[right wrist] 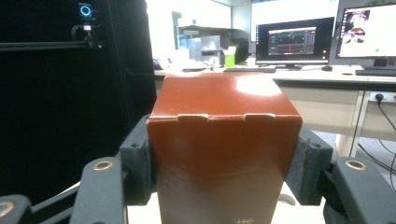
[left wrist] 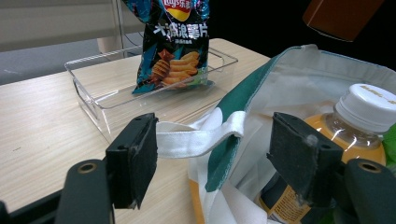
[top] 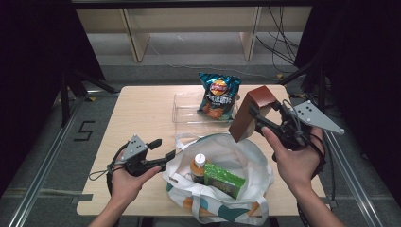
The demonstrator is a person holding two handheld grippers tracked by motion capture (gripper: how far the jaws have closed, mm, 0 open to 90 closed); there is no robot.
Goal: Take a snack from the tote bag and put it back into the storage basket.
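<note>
- Right hand-held gripper (top: 257, 118): jaws clamped on the two sides of a glossy reddish-brown cardboard box (top: 250, 112); the box is held tilted in the air, above the far right rim of the bag and clear of the table (top: 142, 113).
- Left hand-held gripper (top: 161, 150): jaws released, nothing pinched; the white fabric handle strap (left wrist: 196, 137) of the bag lies between the pads, apparently untouched.
- White cloth tote bag with teal and orange patches (top: 246, 161): lies open on the near part of the table. Contents: an orange-drink plastic bottle with a white cap (top: 199, 166), upright, and just beside it a green rectangular carton (top: 224, 179), lying tilted.
- Clear rectangular plastic tray (top: 184, 111): on the table beyond the bag. Contents: one dark teal bag of potato chips (top: 218, 96), standing upright at the tray's right end.
</note>
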